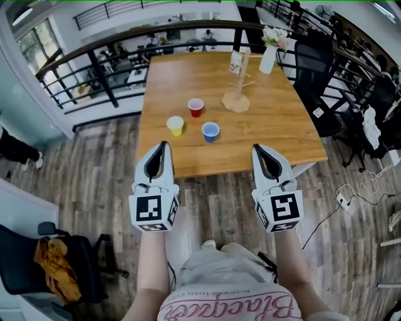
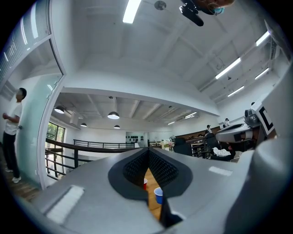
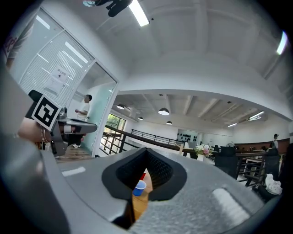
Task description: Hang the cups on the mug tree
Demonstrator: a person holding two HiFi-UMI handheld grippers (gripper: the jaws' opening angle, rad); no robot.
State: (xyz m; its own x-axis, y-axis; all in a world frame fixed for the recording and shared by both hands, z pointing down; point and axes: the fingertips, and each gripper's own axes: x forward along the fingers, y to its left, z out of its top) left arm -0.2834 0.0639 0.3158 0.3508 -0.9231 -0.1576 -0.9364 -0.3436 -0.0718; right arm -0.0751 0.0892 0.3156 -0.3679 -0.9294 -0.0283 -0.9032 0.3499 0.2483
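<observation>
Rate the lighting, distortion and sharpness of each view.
Head view: even soft light, wooden table sharp, railing bowed by the wide lens. Left gripper view: black vignetted corners, ceiling strip light blown out, left gripper looming large and soft. Right gripper view: same vignette and curvature, tube light glaring, blue cup slightly blurred.

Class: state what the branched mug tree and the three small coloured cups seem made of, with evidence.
Branched mug tree: probably bare wood, matt pale tan. Red cup, yellow cup, blue cup: likely thin plastic, going by the uniform bright colour; paper remains possible.
</observation>
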